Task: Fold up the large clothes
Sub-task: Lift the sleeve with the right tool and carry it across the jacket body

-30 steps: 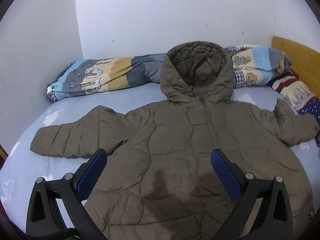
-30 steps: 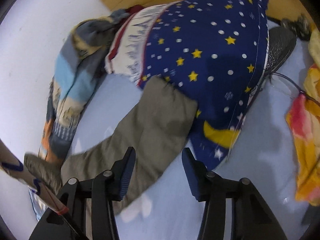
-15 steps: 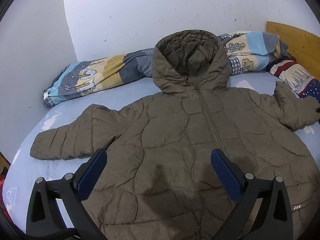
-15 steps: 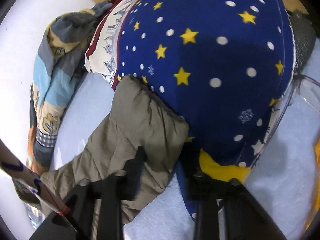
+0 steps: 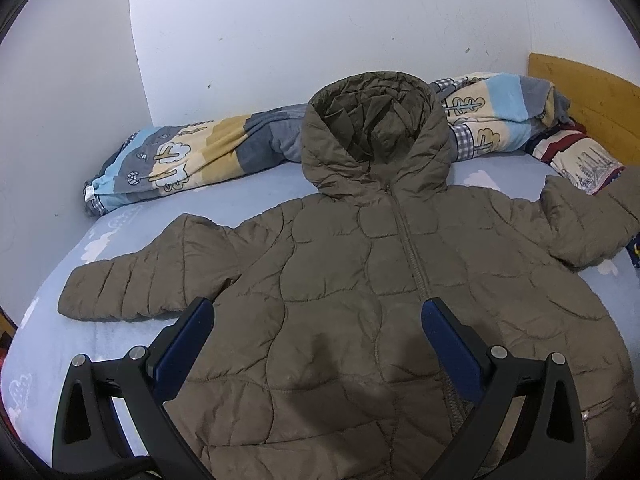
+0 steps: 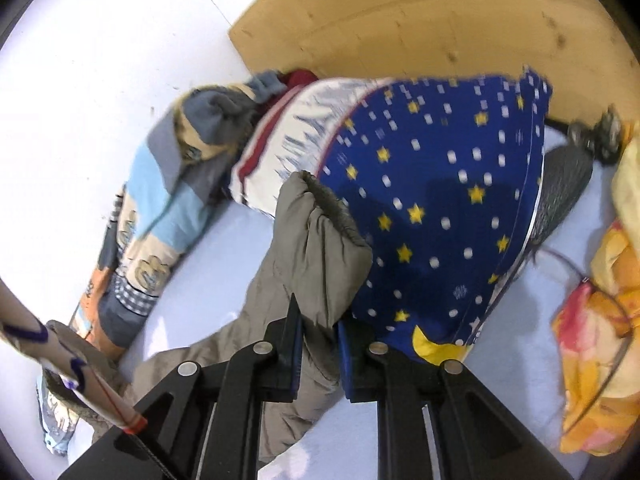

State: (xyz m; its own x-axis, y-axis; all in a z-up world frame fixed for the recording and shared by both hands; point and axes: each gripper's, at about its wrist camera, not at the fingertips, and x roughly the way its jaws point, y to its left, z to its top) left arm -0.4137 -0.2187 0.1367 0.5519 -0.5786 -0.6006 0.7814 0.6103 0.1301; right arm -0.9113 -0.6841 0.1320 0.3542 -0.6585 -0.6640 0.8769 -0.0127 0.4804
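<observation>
Firstly, left wrist view: bed sheet (image 5: 72, 292), pale blue, against white wall (image 5: 320, 32); wooden headboard (image 5: 592, 92) at right; rolled quilt (image 5: 188, 160) along the wall. Jacket (image 5: 340, 280), olive, quilted, flat and zipped, long axis from hem at the camera to hood at the wall, sleeves spread sideways. Left gripper (image 5: 318, 320) over the hem, jaws spread, nothing between. Right wrist view: right gripper (image 6: 318, 344) closing, pinching the sleeve cuff (image 6: 320, 248), raised beside star-print pillow (image 6: 440, 208)
</observation>
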